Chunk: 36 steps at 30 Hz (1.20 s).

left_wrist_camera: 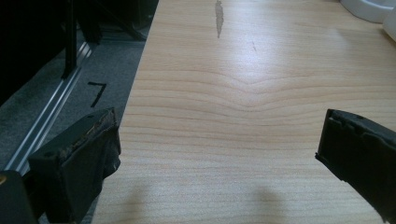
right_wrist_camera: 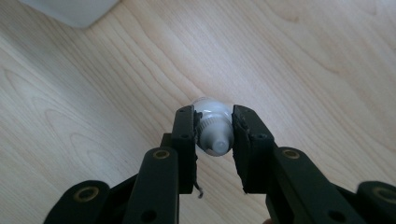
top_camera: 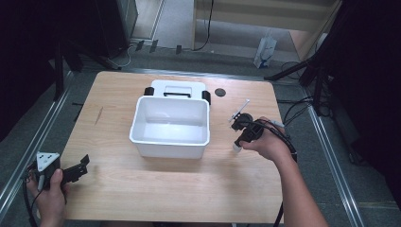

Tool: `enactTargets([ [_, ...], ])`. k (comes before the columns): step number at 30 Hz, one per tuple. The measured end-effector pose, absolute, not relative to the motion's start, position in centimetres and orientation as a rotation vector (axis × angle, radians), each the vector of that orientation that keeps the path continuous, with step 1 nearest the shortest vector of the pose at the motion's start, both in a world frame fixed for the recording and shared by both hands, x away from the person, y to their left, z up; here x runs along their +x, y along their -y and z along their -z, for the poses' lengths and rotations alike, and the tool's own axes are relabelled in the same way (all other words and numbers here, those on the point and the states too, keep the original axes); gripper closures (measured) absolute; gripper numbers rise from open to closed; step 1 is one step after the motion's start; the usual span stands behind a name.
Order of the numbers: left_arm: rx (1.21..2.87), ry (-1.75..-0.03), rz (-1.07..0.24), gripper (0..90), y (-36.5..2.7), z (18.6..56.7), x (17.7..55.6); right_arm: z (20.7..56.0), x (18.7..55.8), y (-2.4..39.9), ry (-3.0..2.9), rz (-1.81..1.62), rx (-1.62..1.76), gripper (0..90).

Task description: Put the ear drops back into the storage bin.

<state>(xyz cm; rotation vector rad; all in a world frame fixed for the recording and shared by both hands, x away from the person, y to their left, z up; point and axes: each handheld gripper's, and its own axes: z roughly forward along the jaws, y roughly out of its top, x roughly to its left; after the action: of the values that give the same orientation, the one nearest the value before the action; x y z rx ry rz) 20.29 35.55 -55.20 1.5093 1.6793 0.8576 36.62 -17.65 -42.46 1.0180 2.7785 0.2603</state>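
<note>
A small white bottle [right_wrist_camera: 213,133] with a ribbed cap sits squeezed between the jaws of my right gripper [right_wrist_camera: 213,116], cap end towards the camera. In the high view that gripper [top_camera: 240,142] points down at the wooden table [top_camera: 156,189], right of the white bin [top_camera: 170,142], and the bottle [top_camera: 236,148] shows as a white tip just over the wood. I cannot tell if it touches the table. My left gripper [top_camera: 81,168] rests at the table's front left corner. Its jaws stand wide apart over bare wood, so this gripper [left_wrist_camera: 219,126] is open.
The white bin stands open in the table's middle, its lid [top_camera: 177,88] lying flat behind it. A small black disc [top_camera: 220,92] lies near the far edge. A thin white stick [top_camera: 242,108] lies beyond my right hand. The table edge [left_wrist_camera: 135,107] runs close to my left jaw.
</note>
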Motion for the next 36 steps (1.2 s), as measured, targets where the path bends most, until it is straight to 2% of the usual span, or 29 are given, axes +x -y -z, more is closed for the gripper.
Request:
enactTargets([
  [23, 1.51, -1.68, -0.852, 0.2, -35.6, 55.2, 20.3, 35.4, 38.0, 14.7, -2.772, -0.374, 0.903, 72.2],
  [36, 1.515, -1.683, -0.847, 0.2, -35.6, 55.2, 20.4, 32.6, 38.7, 12.2, -2.776, -0.409, 0.823, 72.3],
])
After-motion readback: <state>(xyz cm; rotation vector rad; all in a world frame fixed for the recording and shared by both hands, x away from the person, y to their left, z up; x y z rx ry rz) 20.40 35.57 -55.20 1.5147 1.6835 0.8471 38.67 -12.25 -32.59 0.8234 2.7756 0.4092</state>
